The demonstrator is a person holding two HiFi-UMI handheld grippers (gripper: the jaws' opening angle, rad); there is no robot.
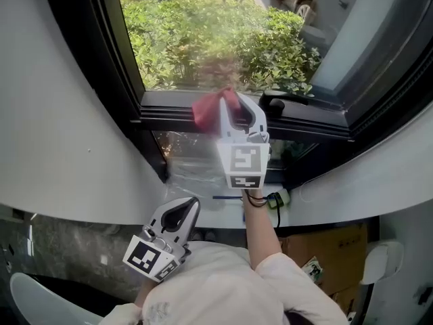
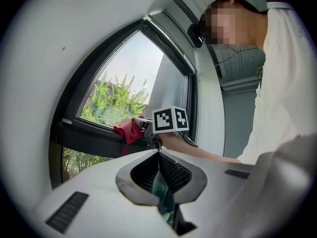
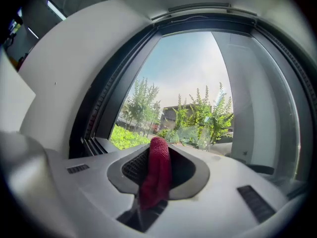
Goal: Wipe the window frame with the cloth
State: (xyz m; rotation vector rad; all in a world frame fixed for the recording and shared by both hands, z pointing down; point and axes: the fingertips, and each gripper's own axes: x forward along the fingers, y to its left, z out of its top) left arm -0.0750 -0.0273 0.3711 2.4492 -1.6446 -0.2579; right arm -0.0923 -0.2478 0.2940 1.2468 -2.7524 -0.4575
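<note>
Cloth (image 1: 208, 107) clamped in right gripper (image 1: 233, 114), against window frame (image 1: 308, 124); left gripper (image 1: 191, 204) closed, empty, lower.

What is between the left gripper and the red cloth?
In the head view, the white sill and lower glass pane lie between the left gripper and cloth.

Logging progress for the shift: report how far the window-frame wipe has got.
Done: the red cloth is clamped in the right gripper. In hand: it sits against the horizontal bar of the window frame. Left: no wiped stretch shows, so count the frame as still to do. The left gripper hangs low, shut, empty.
</note>
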